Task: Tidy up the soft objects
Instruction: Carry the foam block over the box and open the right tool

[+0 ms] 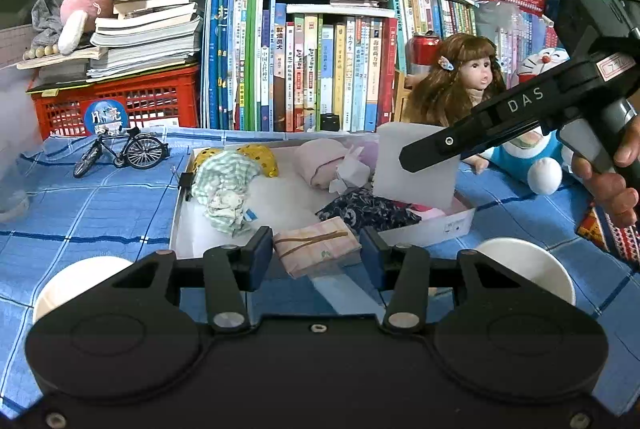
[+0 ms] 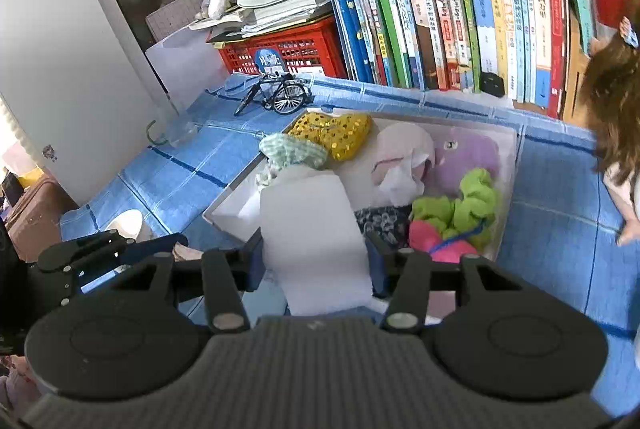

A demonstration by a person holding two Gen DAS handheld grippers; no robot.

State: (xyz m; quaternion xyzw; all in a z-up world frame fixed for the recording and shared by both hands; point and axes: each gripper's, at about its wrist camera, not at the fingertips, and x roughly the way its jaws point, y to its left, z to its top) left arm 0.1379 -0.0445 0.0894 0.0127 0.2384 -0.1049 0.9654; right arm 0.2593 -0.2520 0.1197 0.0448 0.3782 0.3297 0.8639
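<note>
Soft objects fill a white box (image 2: 508,145) on blue checked cloth (image 2: 180,169) before bookshelves (image 2: 460,9).

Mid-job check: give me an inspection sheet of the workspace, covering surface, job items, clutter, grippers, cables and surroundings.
Surface: blue checked tablecloth, creased.
Job's things: white box holding a yellow sequined cushion, green checked cloth, pink plush, purple plush, green plush and dark patterned cloth.
Clutter: model bicycle, two white paper cups, doll, blue cat plush.
Grippers: left gripper shut on a pink folded packet; right gripper shut on a white foam sheet, held over the box.
Cables: nothing seen.
Surroundings: row of books, red crate under stacked books, window behind.
</note>
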